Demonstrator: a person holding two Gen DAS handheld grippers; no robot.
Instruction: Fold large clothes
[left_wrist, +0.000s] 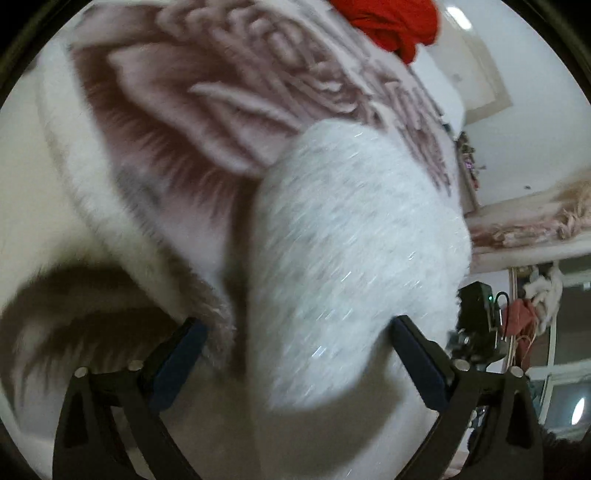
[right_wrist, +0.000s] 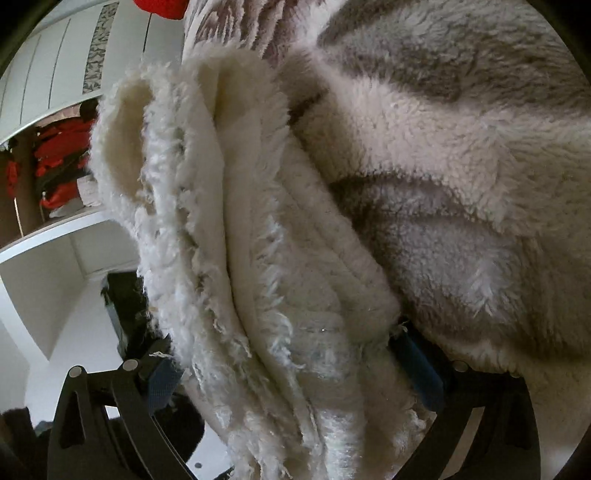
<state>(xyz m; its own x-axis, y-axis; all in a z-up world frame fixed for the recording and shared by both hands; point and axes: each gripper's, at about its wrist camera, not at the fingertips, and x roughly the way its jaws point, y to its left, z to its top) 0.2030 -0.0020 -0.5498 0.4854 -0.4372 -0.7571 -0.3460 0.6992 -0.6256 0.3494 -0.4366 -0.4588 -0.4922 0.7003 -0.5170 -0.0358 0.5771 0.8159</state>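
Patterned pink bedspread (left_wrist: 229, 92) is lying behind a white fleece garment (right_wrist: 295, 258). L gripper (left_wrist: 295, 354) is standing wide around a fold; R gripper (right_wrist: 284, 354) is clamping bunched layers.

Red cloth (left_wrist: 397, 26) far top; red items (right_wrist: 61, 155) on left shelf; white cabinet doors (right_wrist: 48, 66) above.

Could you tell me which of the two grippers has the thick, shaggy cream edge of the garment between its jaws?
The right gripper: folded shaggy cream fleece fills its jaws. The left gripper has a smoother white, glittery bulge between its wide jaws.
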